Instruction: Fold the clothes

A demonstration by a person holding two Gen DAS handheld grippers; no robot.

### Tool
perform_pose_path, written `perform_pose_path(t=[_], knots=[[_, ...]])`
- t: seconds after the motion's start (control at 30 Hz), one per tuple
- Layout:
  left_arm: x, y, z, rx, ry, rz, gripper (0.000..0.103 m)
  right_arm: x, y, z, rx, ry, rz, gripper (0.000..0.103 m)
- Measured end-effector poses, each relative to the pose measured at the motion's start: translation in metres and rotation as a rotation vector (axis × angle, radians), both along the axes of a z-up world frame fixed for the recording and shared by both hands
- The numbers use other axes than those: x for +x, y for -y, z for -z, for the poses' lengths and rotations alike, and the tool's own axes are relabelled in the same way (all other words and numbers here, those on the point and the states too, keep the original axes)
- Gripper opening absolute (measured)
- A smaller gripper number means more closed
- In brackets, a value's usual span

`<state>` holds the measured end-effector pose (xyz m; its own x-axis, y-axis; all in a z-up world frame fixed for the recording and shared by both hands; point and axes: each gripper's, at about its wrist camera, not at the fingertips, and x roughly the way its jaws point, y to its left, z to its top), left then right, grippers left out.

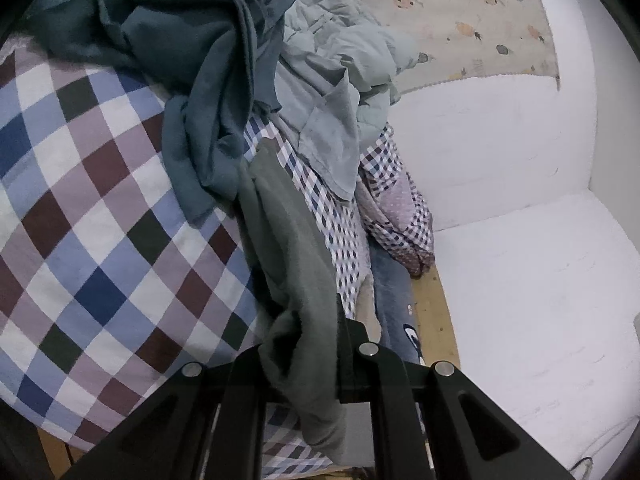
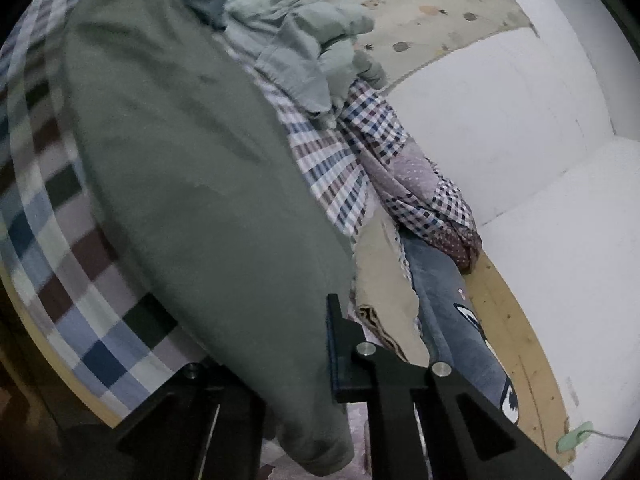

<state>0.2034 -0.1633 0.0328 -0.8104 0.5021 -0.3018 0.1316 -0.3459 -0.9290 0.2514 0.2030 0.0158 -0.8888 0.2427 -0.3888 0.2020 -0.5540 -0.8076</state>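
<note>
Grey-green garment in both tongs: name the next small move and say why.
Probably lift and draw the two tongs apart, clear of the pile. The grey-green garment hangs bunched from the left tongs and drapes wide from the right tongs, its upper part next to the dark teal clothes, so it needs spreading before any fold.

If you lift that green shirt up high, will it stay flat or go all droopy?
Probably droopy: the green shirt already hangs in soft folds from both the left gripper and the right gripper. It looks light, and likely won't slip, since the jaws pinch bunched cloth.
</note>
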Motion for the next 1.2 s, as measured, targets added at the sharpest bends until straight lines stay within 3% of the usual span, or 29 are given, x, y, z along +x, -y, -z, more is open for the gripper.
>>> perform_pose_path(t=[0.33, 0.57, 0.87, 1.0, 1.2], knots=[[0.018, -0.001, -0.048, -0.054, -0.081, 0.030, 0.008, 0.022, -0.006, -0.079, -0.121, -0.091, -0.011, 0.007], [0.048, -0.003, -0.108, -0.070, -0.173, 0.027, 0.008, 0.049, -0.018, -0.147, -0.223, -0.165, -0.010, 0.007], [0.085, -0.003, -0.180, -0.037, -0.275, -0.006, 0.008, 0.079, -0.024, -0.223, -0.303, -0.211, -0.030, 0.007], [0.080, 0.002, -0.193, -0.031, -0.242, -0.004, 0.008, 0.071, -0.024, -0.239, -0.350, -0.183, -0.032, 0.007], [0.032, 0.001, -0.162, -0.092, -0.080, -0.007, 0.008, 0.013, -0.027, -0.207, -0.358, -0.051, -0.018, 0.007]])
